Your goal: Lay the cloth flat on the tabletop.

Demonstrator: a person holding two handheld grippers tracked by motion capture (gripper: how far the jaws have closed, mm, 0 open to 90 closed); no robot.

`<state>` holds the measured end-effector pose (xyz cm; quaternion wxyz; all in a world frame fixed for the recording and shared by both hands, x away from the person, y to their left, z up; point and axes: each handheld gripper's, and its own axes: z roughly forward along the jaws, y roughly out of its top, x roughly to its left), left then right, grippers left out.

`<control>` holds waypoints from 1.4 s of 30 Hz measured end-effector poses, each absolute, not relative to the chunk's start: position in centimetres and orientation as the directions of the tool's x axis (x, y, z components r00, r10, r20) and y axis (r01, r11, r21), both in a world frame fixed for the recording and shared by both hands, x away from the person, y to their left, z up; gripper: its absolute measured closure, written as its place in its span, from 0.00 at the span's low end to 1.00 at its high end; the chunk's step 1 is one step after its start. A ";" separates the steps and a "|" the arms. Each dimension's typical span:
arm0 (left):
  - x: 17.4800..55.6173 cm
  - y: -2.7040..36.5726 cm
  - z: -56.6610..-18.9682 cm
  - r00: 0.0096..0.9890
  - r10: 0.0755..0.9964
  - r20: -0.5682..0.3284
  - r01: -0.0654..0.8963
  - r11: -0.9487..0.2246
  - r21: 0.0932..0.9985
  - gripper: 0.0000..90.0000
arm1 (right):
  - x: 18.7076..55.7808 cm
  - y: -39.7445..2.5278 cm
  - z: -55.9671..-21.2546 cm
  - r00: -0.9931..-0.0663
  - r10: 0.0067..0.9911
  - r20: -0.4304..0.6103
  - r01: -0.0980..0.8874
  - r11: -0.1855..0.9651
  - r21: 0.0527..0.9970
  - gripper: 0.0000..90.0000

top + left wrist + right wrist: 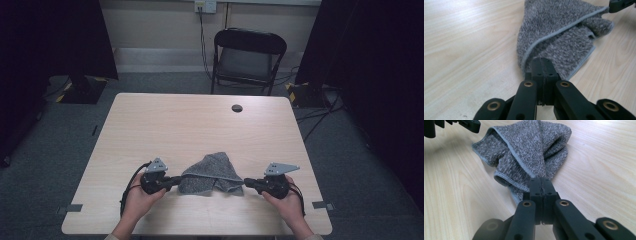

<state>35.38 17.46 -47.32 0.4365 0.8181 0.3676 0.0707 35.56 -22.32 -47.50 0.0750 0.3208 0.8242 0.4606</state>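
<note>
A grey knitted cloth [212, 173] lies bunched near the front edge of the desk [165, 125]. The left gripper [176, 181] and the right gripper [247, 183] each pinch a corner, jaws closed on the hem. Both bites look shallow; pulling apart unevenly could slip a corner free or leave the cloth twisted.

Nubby grey cloth [210, 172], smooth wood-grain table [200, 120]

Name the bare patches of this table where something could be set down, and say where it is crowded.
Free: the far half of the table, from the grey cloth to the round hole. Crowded: the near edge, where left gripper and right gripper pinch the cloth.
</note>
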 end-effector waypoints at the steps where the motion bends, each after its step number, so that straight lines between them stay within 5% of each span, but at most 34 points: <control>1: 35.5 17.5 -47.0 0.725 0.657 -0.208 0.534 -0.344 0.772 1.00 | 35.5 -22.3 -47.4 -0.783 0.597 0.174 0.460 0.369 0.808 1.00; 8: 35.4 17.6 -47.1 0.712 0.676 -0.192 0.529 -0.334 0.780 0.99 | 35.8 -22.1 -47.2 -0.782 0.597 0.178 0.463 0.365 0.808 1.00; 9: 35.4 17.6 -47.1 0.712 0.676 -0.192 0.529 -0.334 0.780 0.86 | 35.8 -22.1 -47.2 -0.782 0.597 0.178 0.463 0.365 0.808 1.00; 10: 35.5 17.6 -47.3 0.695 0.691 -0.199 0.530 -0.305 0.791 0.86 | 35.7 -22.1 -47.2 -0.783 0.597 0.176 0.462 0.368 0.807 1.00; 11: 35.4 17.8 -47.7 0.678 0.710 -0.188 0.523 -0.287 0.803 0.64 | 35.7 -22.1 -47.4 -0.783 0.594 0.183 0.466 0.366 0.805 1.00; 17: 34.5 17.1 -48.5 0.695 0.697 -0.177 0.537 -0.341 0.771 0.56 | 35.6 -22.1 -47.7 -0.784 0.593 0.183 0.469 0.371 0.802 0.99; 30: 34.9 16.3 -49.8 0.756 0.653 -0.029 0.434 -0.469 0.769 0.66 | 35.4 -22.0 -47.8 -0.790 0.588 0.175 0.461 0.382 0.801 0.99; 42: 34.8 15.7 -49.6 0.764 0.643 -0.053 0.450 -0.473 0.758 0.93 | 35.4 -22.0 -48.2 -0.786 0.592 0.180 0.468 0.378 0.799 1.00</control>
